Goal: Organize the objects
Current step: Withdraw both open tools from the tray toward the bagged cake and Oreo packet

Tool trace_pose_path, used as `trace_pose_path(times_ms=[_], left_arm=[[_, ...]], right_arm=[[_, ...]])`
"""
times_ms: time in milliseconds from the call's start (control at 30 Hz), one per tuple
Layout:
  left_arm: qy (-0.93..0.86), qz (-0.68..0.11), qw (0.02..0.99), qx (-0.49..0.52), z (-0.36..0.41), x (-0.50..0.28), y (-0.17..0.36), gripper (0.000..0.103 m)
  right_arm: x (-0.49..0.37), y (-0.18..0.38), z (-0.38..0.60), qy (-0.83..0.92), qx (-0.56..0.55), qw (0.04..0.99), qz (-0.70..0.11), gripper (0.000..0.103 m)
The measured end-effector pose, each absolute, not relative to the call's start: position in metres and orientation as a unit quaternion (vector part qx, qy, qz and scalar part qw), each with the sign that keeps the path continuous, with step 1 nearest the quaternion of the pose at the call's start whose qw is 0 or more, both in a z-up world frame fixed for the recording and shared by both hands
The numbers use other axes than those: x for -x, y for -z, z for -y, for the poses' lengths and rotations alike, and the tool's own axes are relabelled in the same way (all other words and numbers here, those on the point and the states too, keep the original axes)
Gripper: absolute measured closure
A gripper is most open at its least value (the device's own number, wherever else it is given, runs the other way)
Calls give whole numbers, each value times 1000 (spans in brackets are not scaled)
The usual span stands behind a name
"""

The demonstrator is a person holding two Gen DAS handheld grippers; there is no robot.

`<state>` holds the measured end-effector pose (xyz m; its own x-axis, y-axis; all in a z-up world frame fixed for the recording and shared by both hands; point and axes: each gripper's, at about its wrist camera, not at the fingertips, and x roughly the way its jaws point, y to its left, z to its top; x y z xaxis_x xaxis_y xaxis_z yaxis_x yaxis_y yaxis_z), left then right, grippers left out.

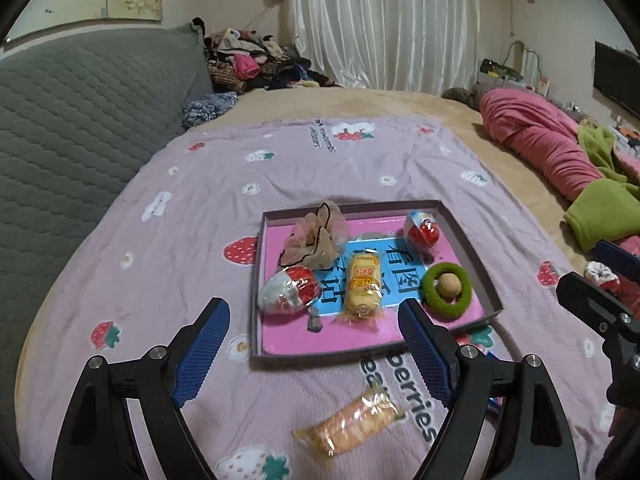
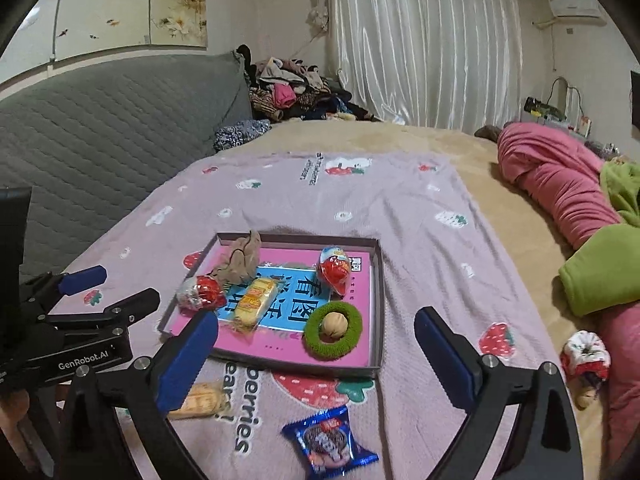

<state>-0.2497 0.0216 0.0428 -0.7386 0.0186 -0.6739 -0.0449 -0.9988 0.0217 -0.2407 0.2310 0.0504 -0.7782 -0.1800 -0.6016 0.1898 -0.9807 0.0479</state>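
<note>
Open left claw (image 1: 314, 344) above tray (image 1: 256, 320)

The left black hand-held gripper (image 1: 314, 322) with blue pads was tilted downward, its jaws wide apart and empty. The right black hand-held gripper (image 2: 316, 330) was the same.

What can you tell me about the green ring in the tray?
The green ring looks fuzzy, like a terry hair tie. It lies flat in the near right corner of the shallow tray, on its pink printed floor. A small tan ball, walnut-like, sits in its hole. Neither gripper touches it.
</note>
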Motion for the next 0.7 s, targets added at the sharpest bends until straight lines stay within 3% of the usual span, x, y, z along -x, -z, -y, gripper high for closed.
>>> trace_pose_path(times_ms=[700], left_arm=[[-942, -40, 15, 333, -23, 134, -95, 16]], right_arm=[[129, -96, -229, 951, -295, 88, -34, 1]])
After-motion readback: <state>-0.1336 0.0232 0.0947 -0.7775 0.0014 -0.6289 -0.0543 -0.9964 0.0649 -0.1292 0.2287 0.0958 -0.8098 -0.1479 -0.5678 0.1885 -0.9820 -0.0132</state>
